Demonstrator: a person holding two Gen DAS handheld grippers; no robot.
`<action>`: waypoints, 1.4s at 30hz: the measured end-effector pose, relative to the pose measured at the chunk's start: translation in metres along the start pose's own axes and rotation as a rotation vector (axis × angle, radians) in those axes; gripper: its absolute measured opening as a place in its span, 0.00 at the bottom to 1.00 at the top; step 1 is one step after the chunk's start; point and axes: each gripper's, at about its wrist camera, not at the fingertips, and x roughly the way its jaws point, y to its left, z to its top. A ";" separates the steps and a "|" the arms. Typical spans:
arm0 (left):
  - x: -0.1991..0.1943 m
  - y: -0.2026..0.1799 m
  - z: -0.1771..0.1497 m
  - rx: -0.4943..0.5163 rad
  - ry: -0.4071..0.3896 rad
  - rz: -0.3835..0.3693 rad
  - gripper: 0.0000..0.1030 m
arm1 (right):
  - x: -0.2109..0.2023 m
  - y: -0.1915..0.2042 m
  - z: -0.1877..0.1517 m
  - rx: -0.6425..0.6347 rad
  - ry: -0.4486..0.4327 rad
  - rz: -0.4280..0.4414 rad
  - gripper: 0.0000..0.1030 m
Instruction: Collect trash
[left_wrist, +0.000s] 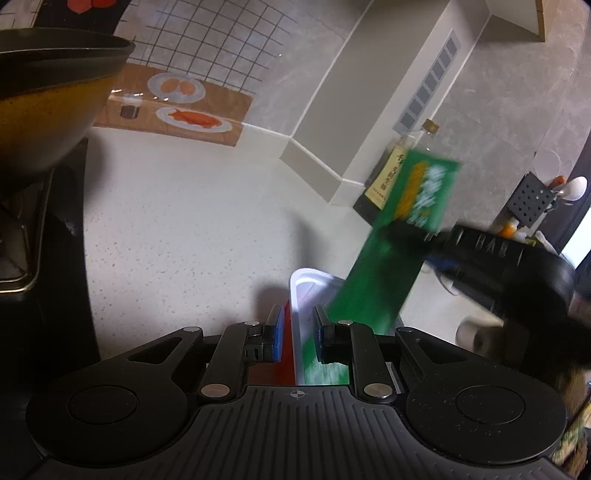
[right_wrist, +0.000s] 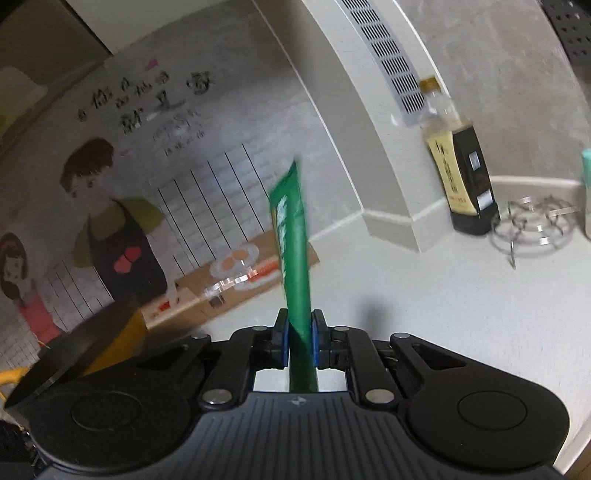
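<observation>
My right gripper is shut on a long green wrapper, which stands up between its blue pads. In the left wrist view the same green wrapper hangs from the right gripper and its lower end dips into a white bin. My left gripper is shut on the wall of that white bin, one finger outside by its red side, one inside.
A dark wok on a black stove is at the left. A soy sauce bottle stands by the wall column, with a wire trivet beside it. A black utensil holder is at the far right. The countertop is white.
</observation>
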 end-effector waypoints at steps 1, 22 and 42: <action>0.000 0.001 0.000 -0.002 0.000 0.001 0.18 | 0.001 0.002 -0.004 -0.018 0.042 0.014 0.11; 0.018 -0.007 -0.013 0.020 0.069 0.014 0.23 | -0.036 -0.005 -0.033 -0.134 0.376 0.002 0.44; 0.043 -0.170 -0.152 0.306 0.351 -0.241 0.22 | -0.227 -0.113 -0.085 -0.089 0.302 -0.280 0.20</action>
